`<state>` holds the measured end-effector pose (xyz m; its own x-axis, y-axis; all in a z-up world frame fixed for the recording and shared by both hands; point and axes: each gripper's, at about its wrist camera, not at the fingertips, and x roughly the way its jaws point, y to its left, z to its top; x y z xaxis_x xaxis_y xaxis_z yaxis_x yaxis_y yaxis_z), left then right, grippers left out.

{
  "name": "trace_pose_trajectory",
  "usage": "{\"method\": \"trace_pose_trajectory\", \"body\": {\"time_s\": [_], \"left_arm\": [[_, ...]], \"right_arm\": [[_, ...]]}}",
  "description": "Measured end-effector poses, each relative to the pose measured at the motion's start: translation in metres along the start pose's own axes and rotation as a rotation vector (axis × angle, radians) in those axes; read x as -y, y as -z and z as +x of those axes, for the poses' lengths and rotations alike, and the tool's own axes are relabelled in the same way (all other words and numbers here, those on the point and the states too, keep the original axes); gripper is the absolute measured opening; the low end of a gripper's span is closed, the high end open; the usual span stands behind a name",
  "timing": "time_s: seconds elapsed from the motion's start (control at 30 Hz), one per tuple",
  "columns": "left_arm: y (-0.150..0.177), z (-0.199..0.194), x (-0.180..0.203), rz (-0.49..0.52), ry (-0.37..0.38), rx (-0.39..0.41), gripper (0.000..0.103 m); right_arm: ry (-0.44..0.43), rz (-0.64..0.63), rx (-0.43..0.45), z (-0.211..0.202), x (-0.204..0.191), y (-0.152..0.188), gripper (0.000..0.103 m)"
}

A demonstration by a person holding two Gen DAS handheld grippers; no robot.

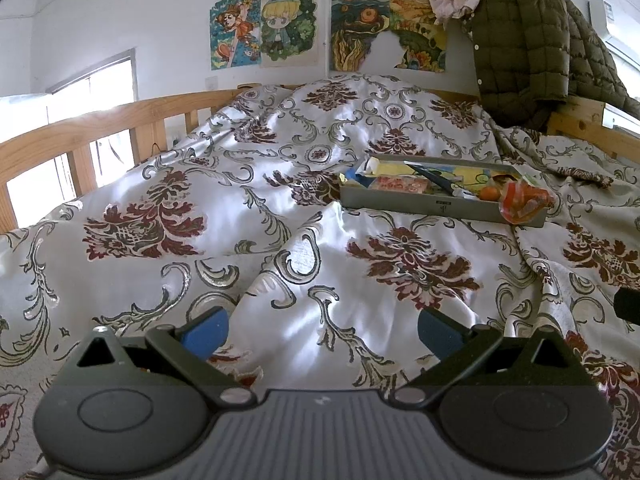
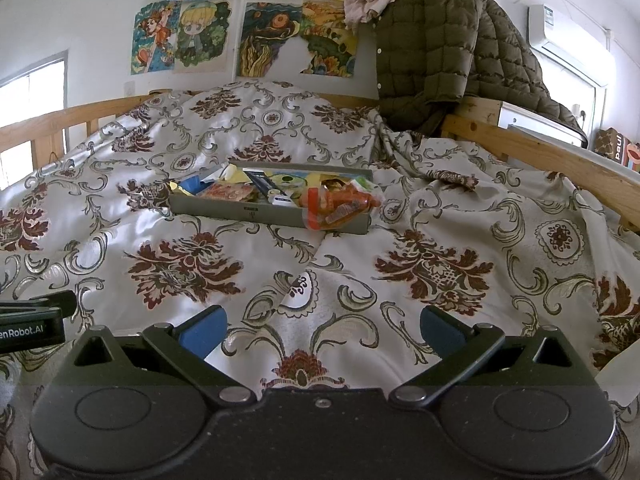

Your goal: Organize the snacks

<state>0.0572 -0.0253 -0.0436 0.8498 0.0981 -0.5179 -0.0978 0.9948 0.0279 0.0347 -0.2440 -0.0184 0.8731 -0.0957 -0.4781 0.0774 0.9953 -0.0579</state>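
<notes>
Lying on the bed: a shallow grey rectangular tray (image 2: 256, 213) rested on the white satin bedspread with dark red flower pattern (image 2: 304, 264), well ahead of both grippers.
Snacks: several packets were gathered inside the tray, so they already lay together in one place; whether sorting was finished or more would follow, I could not judge.
Overhanging item: an orange transparent snack bag (image 2: 336, 204) hung over the tray's near right corner, probably because the tray was shallow and full.
Other contents: a small round orange fruit (image 1: 489, 193) and a dark tube (image 1: 430, 176) lay among the packets.
Left gripper (image 1: 323, 330): its blue pads were spread wide apart and gripped nothing; it hovered low over the bedspread.
Right gripper (image 2: 323, 330): equally wide open and empty, pointing toward the tray.
Surroundings: an olive quilted jacket (image 2: 440, 52) was draped on the wooden bed rail (image 2: 520, 152).
</notes>
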Motion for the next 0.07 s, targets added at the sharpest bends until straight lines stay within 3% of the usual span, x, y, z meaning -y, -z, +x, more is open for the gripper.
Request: {"method": "trace_pose_trajectory", "body": {"time_s": [0.07], "left_arm": [[-0.0003,0.0002,-0.0003,-0.001,0.002,-0.001,0.103]], "right_arm": [[0.000,0.000,0.000,-0.0001,0.0000,-0.0002,0.102]]}}
